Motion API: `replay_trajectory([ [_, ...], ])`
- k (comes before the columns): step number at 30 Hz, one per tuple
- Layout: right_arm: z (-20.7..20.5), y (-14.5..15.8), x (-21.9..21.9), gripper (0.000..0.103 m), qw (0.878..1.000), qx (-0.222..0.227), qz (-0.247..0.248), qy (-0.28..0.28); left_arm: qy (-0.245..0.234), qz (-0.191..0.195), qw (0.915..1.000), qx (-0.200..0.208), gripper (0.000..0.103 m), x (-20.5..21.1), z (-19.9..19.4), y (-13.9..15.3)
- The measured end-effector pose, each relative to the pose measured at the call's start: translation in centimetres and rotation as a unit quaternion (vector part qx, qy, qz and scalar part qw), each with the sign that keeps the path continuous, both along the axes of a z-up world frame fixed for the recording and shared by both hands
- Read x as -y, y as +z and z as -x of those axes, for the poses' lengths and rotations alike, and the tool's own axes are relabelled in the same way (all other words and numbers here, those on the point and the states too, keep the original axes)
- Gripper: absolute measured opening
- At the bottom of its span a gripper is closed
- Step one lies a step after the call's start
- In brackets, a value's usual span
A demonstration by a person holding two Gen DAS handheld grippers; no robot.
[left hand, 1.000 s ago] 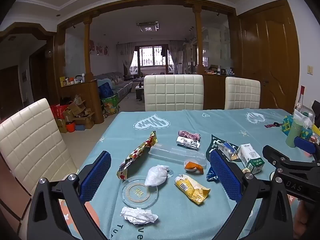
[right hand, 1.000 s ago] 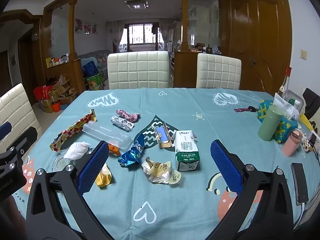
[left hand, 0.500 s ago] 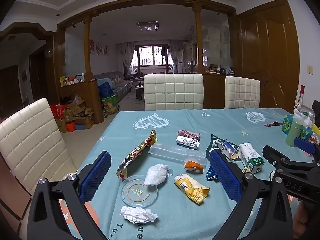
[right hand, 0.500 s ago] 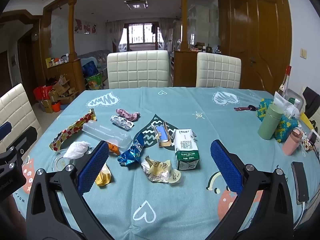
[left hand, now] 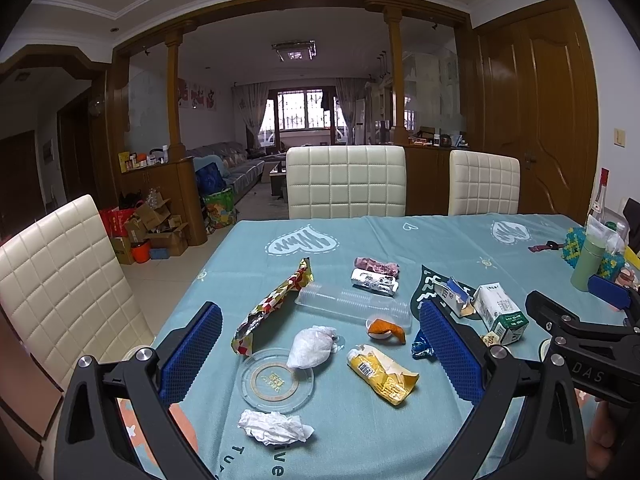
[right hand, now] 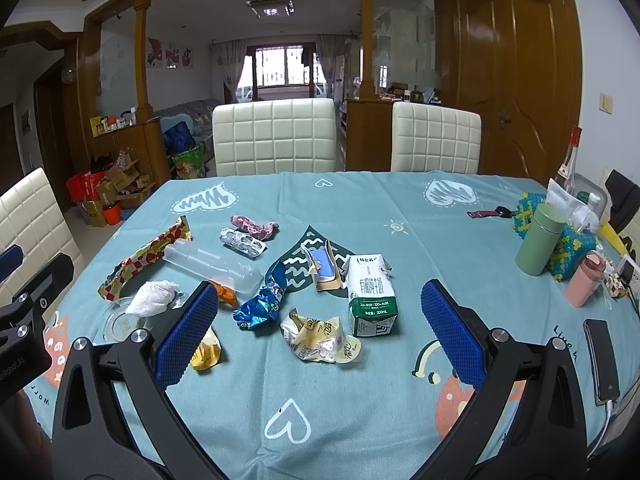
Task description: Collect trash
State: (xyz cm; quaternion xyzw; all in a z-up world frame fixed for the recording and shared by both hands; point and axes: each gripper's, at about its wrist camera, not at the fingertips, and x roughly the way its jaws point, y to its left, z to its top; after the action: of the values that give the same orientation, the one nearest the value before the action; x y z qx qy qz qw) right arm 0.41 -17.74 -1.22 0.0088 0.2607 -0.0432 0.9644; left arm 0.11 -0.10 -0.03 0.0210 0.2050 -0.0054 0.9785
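A dining table covered in a teal patterned tablecloth [right hand: 400, 208] is strewn with litter. The left gripper [left hand: 320, 354], black with blue ribbed pads, hovers above the table's near edge with its jaws spread wide and nothing between them. Seen through its gap lie a crumpled yellow snack wrapper [left hand: 381, 374], a white knotted plastic bag [left hand: 312, 346] resting on the rim of a round clear plastic lid [left hand: 274, 380], and a crumpled white tissue [left hand: 274, 426] nearest the camera. Farther off lie a long red-and-gold checked wrapper [left hand: 272, 306] and a clear plastic tray [left hand: 352, 304].

The right gripper [right hand: 320, 330] is likewise spread wide and empty, above the table. Through its gap are a white-and-green milk carton [right hand: 370, 294] lying on its side, a crumpled cream foil wrapper [right hand: 316, 334] just beside it, and a crumpled blue foil wrapper [right hand: 262, 306] to the left. A green cylindrical flask [right hand: 538, 240] and a pink bottle [right hand: 584, 282] stand well apart at the right.
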Motion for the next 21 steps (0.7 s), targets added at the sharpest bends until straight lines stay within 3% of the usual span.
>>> replay_trajectory([
  [21,0.0,0.0,-0.1,0.100,1.000,0.001,0.000,0.000,-0.003,-0.002,1.0000,-0.004,0.097,0.4,0.0,-1.0],
])
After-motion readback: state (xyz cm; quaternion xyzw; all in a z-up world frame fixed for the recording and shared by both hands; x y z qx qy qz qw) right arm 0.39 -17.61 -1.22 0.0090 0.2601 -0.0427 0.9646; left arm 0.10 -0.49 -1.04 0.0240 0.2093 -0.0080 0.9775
